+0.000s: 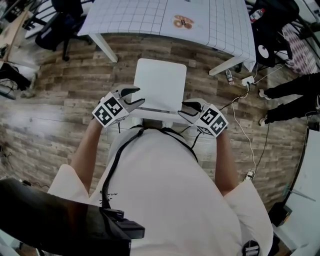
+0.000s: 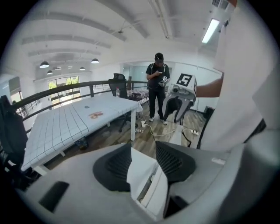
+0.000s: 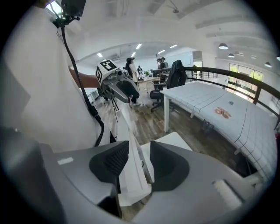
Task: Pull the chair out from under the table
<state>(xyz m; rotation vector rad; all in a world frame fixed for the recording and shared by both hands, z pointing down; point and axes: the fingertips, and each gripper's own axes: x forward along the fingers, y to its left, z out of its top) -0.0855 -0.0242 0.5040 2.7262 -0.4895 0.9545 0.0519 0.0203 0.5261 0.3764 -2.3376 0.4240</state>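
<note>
The white chair [image 1: 160,80] stands on the wood floor in front of me, its seat out from under the white gridded table [image 1: 150,15]. I stand behind its backrest [image 1: 159,114]. My left gripper [image 1: 136,97] grips the backrest's left end, and the white rail [image 2: 142,168] fills the gap between its black pads. At the right end my right gripper [image 1: 186,107] does the same, with the rail [image 3: 131,175] squeezed between its pads. Each gripper also shows in the other's view: the right gripper [image 2: 181,89], the left gripper [image 3: 116,83].
An orange print [image 1: 183,21] lies on the table. A power strip and cables [image 1: 247,80] trail on the floor at the table's right leg. A person's legs [image 1: 290,95] are at the right edge. A black office chair [image 1: 60,25] is at the far left.
</note>
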